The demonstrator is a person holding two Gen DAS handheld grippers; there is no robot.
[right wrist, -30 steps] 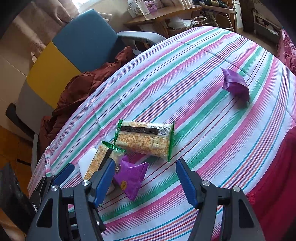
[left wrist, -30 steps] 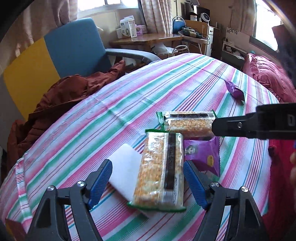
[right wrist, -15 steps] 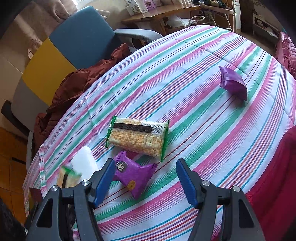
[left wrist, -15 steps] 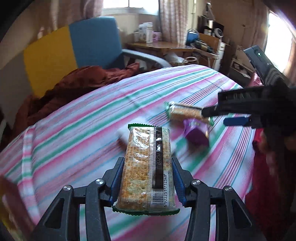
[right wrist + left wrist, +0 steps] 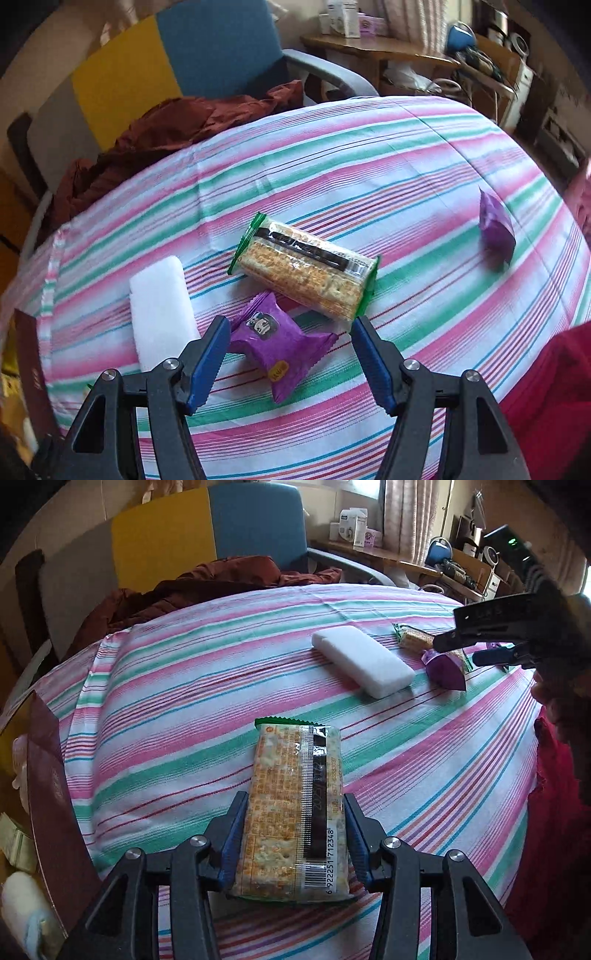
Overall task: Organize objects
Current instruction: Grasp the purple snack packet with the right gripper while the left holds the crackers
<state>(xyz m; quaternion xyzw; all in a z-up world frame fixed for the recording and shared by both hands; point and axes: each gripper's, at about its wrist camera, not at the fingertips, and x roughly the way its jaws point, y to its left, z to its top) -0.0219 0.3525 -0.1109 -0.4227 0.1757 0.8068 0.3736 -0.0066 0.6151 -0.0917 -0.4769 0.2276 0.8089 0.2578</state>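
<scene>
My left gripper [image 5: 293, 840] is shut on a green-edged cracker packet [image 5: 295, 805], held lengthwise above the striped tablecloth [image 5: 184, 709]. A white block [image 5: 362, 664] lies farther out, with a second cracker packet [image 5: 415, 640] and a purple snack pouch [image 5: 443, 670] beyond it. My right gripper [image 5: 290, 363] stands open just above that purple snack pouch [image 5: 277, 345], its blue pads apart from the wrapper. The second cracker packet [image 5: 306, 269] lies right behind the pouch and the white block [image 5: 160, 310] to its left. Another purple pouch [image 5: 496, 229] sits far right.
A dark red box edge [image 5: 51, 808] stands at the table's left side. A brown cloth [image 5: 166, 136] drapes the blue and yellow chair [image 5: 177, 62] behind the table. A red garment [image 5: 554, 398] borders the right edge. A wooden desk [image 5: 388, 55] with clutter stands at the back.
My left gripper closed on the cracker packet, lifted it and carried it left, away from the white block. My right gripper moved in over the purple pouch, still open.
</scene>
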